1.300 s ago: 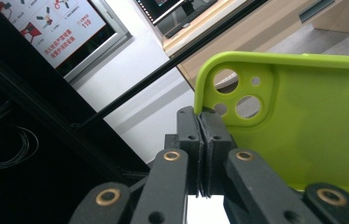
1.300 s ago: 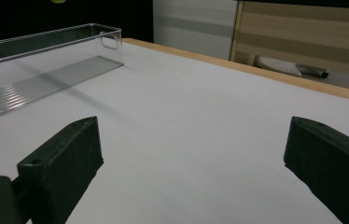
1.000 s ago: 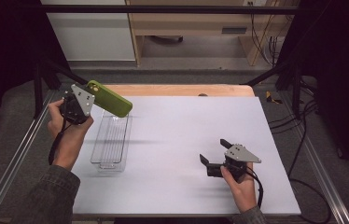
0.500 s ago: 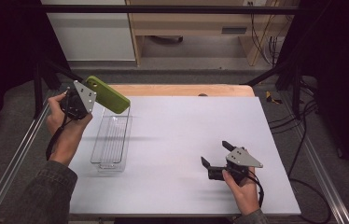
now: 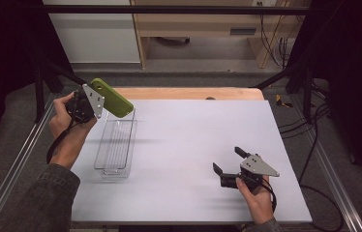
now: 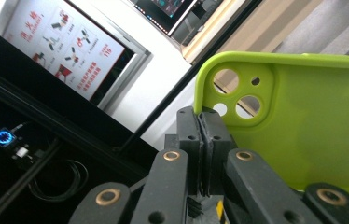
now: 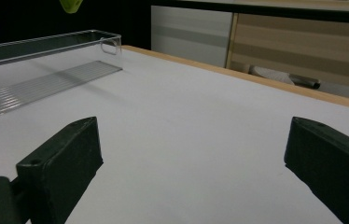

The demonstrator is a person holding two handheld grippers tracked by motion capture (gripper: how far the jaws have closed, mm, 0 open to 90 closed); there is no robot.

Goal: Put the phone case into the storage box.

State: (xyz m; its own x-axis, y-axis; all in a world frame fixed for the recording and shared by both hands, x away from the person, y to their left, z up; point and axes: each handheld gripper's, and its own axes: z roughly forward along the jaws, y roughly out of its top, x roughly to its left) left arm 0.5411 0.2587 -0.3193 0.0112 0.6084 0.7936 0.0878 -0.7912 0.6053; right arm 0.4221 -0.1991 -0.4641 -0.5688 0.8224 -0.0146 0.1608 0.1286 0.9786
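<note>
Dark lab bay, black frame posts on both sides, pale cabinets and a wooden shelf unit beyond the far edge of the bench (image 5: 193, 145). Bench top is white, with a wood strip along its far edge.

Left side: the left gripper (image 5: 102, 100) is held up over the bench's far left corner by the person's left hand (image 5: 65, 118). Its fingers are pressed together on the edge of a lime-green phone case (image 5: 113, 97), just beside the camera cut-outs. In the left gripper view the case (image 6: 298, 126) fills the right half; its right end is cut off by the frame. The case slants down toward the bench, its lower end hanging above the far end of a clear plastic tray (image 5: 102, 170).

The tray lies lengthwise near the left edge, ribbed floor, nothing in it. In the right gripper view the tray (image 7: 0, 105) sits far left, and the green tip of the case (image 7: 71, 4) pokes in at the top, mostly cropped.

Writing: a white poster with red headings and small diagrams (image 6: 63, 46) shows behind the left gripper; characters too small to read, apart from what looks like "119".

Right side: the right gripper (image 5: 226, 162) rests low near the near right corner, in the right hand (image 5: 256, 198). Its fingers stand wide apart, nothing between them, bare bench ahead.
</note>
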